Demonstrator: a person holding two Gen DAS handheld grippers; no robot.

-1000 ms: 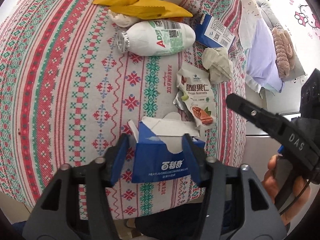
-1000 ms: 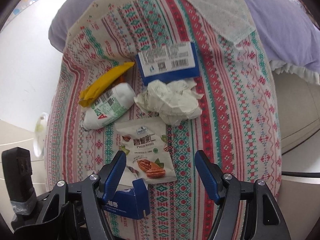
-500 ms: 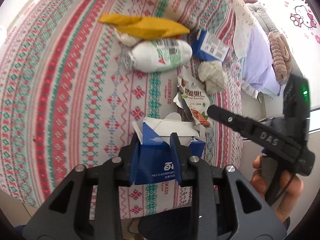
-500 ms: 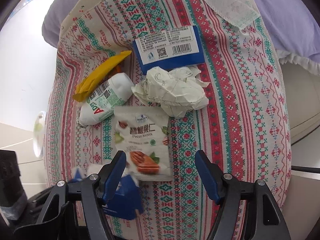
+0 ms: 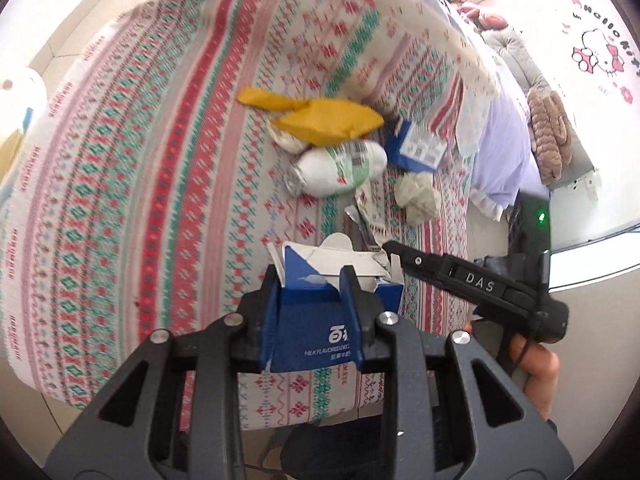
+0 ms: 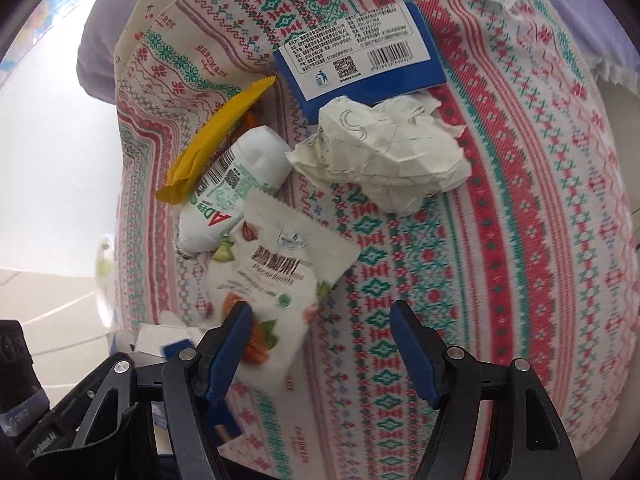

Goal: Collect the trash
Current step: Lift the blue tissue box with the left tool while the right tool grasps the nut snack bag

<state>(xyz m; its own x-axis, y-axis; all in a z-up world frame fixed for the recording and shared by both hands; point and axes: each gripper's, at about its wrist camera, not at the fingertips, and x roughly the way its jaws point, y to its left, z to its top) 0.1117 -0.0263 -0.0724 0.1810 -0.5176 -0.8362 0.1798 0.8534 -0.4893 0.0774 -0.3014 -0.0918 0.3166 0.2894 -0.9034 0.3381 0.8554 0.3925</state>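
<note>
right gripper [image 6: 320, 338] gapes over the patterned cloth [image 6: 500, 240], nothing pinched, left pad already lapping the pecan packet [image 6: 276, 280]. packet lies at eleven o'clock from the gap, long axis slanting from seven toward one, so probably needs a nudge toward nine before closing. crumpled paper [image 6: 384, 156] sits farther out at twelve, blue box back [image 6: 360, 56] beyond. left gripper [image 5: 312, 304], jaws having just been closing, clamps the torn blue carton [image 5: 316, 320]; busy, so the right hand is the nearer free one.
</note>
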